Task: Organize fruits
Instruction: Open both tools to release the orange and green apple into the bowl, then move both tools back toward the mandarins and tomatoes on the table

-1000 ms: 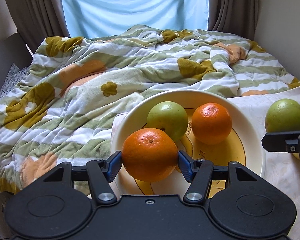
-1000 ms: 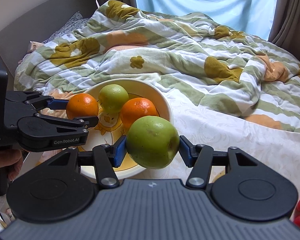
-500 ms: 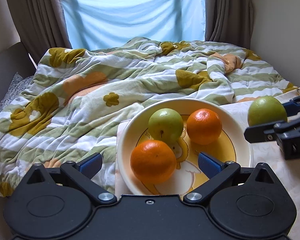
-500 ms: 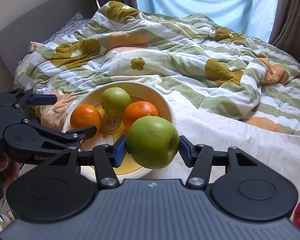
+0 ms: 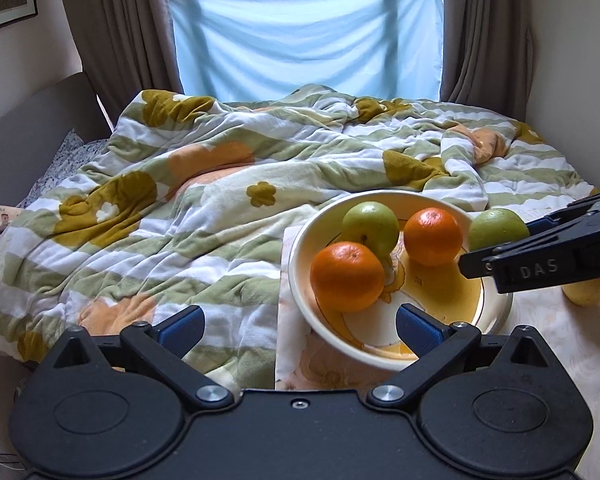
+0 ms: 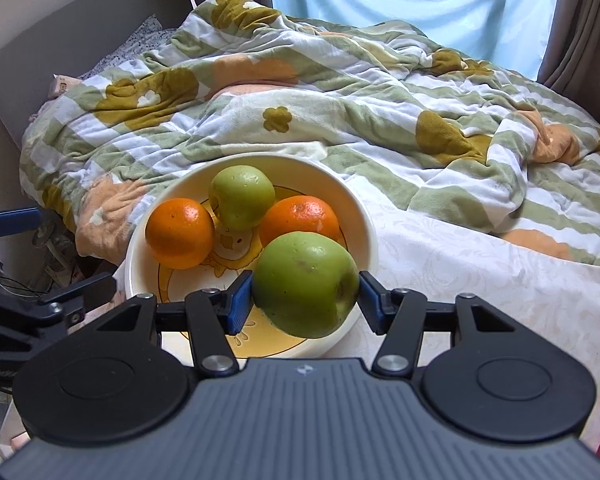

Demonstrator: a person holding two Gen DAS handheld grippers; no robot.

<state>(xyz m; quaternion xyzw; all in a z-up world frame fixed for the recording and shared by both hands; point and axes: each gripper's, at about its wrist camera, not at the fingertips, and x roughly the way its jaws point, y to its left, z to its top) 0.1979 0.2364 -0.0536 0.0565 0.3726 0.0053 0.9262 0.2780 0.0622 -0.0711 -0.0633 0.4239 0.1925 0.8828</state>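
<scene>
The right tongs (image 6: 306,298) clamp a green apple (image 6: 306,284) over the bowl (image 6: 364,216); the left tongs (image 5: 298,326) gape wide, empty, before it.

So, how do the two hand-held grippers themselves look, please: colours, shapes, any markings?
The left hand-held gripper has a black body with two round caps, silver bolts and blue ribbed pads. The right hand-held gripper has the same shape, with a dark grey ribbed deck. Its side carries white letters "DAS".
</scene>
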